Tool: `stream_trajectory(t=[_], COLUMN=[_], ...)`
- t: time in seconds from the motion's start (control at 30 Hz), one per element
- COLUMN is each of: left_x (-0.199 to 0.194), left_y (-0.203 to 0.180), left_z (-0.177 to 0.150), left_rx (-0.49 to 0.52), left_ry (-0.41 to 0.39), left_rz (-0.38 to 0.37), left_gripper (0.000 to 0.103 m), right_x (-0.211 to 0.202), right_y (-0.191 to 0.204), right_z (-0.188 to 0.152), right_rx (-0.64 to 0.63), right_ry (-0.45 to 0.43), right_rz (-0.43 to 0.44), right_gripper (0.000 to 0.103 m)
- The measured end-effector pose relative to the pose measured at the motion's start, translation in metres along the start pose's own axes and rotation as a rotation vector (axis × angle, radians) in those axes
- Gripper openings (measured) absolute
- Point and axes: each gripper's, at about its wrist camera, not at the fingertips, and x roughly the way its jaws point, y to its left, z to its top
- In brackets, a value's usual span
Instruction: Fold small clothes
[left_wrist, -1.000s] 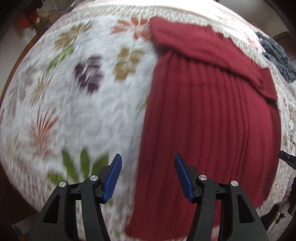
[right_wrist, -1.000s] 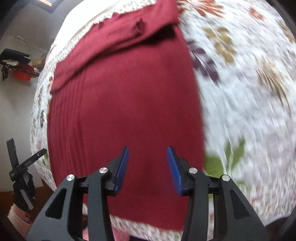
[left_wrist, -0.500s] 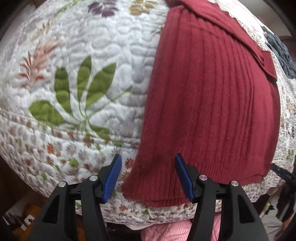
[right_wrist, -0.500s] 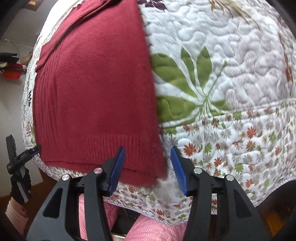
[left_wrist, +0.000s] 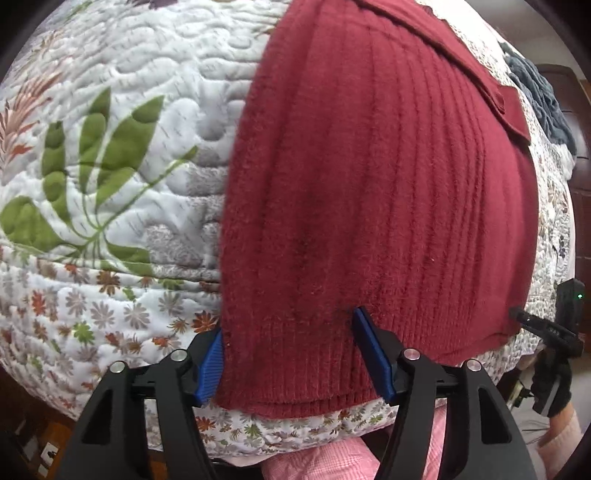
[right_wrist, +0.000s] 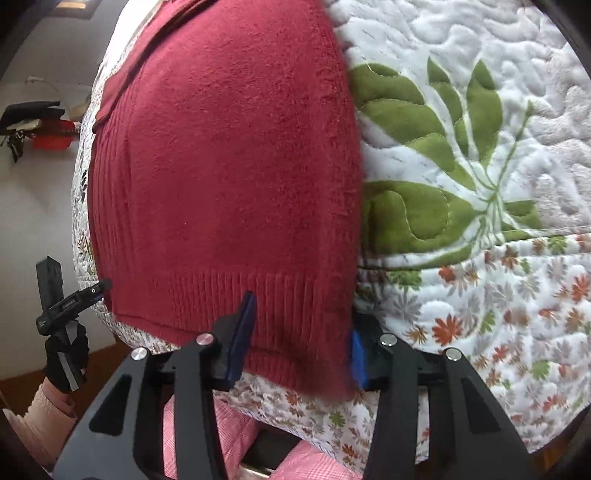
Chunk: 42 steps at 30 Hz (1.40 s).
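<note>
From the left wrist camera, a dark red ribbed knit sweater lies flat on a white quilted bedspread with green leaf and small flower prints, its ribbed hem hanging just over the bed's near edge. The left gripper, black with blue finger pads, has its jaws spread wide around the sweater's lower left corner: one pad sits just outside the sweater's side edge, the other presses on top of the hem, and the knit passes between them without being pinched. Beyond the sweater's far right corner a crumpled grey-blue cloth lies on the bedspread. Past the sweater's lower right corner the other black tool shows, held in a black-gloved hand. Pink checked fabric shows below the hem.

From the right wrist camera, the same sweater fills the left half of the bedspread. The right gripper is likewise spread open around the sweater's lower right corner, one blue pad resting on the hem, the other half hidden just outside the sweater's side edge. Left of the hem, the black-gloved hand holds the other tool.
</note>
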Motion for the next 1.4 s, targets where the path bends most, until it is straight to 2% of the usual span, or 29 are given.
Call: stream_trajectory(t=[0.07, 0.13, 0.17, 0.2, 0.23, 0.4, 0.43, 0.63, 0.77, 1.03, 1.07, 1.1, 1.4], left_x=[-0.003, -0.007, -0.008, -0.009, -0.012, -0.026, -0.032, -0.069, -0.092, -0.113, -0.103, -0.103, -0.078], left_y=[0.004, 0.006, 0.008, 0.008, 0.013, 0.020, 0.024, 0.030, 0.031, 0.017, 0.002, 0.002, 0.011], left_z=[0.001, -0.001, -0.002, -0.003, -0.004, -0.002, -0.001, 0.017, 0.038, 0.085, 0.090, 0.098, 0.157], left_rx=[0.000, 0.016, 0.021, 0.019, 0.019, 0.007, 0.006, -0.029, -0.032, -0.006, -0.013, -0.018, -0.089], left_ry=[-0.002, -0.006, -0.007, -0.009, -0.010, -0.017, -0.021, -0.083, -0.165, -0.300, -0.314, -0.331, -0.362], left_rz=[-0.012, 0.008, 0.011, 0.008, 0.010, -0.019, -0.032, -0.195, -0.243, -0.254, -0.250, -0.249, -0.240], left_gripper=[0.065, 0.057, 0.049, 0.040, 0.037, 0.010, 0.008, 0.007, 0.007, 0.007, 0.007, 0.007, 0.007], right_x=[-0.003, -0.007, -0.009, -0.010, -0.012, -0.018, -0.021, -0.049, -0.069, -0.088, -0.090, -0.089, -0.076], right_y=[0.000, -0.004, -0.007, -0.008, -0.009, -0.005, -0.004, -0.001, -0.001, -0.007, -0.007, -0.007, -0.012], right_z=[-0.001, -0.005, -0.005, -0.004, -0.004, 0.001, 0.003, 0.019, 0.039, 0.088, 0.095, 0.100, 0.167], right_rx=[0.005, 0.007, 0.008, 0.008, 0.009, -0.007, -0.007, 0.031, 0.054, 0.091, 0.096, 0.101, 0.153], right_ry=[-0.008, -0.009, -0.008, -0.009, -0.011, -0.007, -0.009, -0.066, -0.129, -0.218, -0.226, -0.234, -0.252], right_rz=[0.012, 0.009, 0.007, 0.007, 0.012, 0.047, 0.072, 0.253, 0.335, 0.402, 0.408, 0.410, 0.423], right_gripper=[0.041, 0.027, 0.023, 0.012, 0.006, 0.006, 0.005, 0.005, 0.005, 0.005, 0.005, 0.005, 0.005])
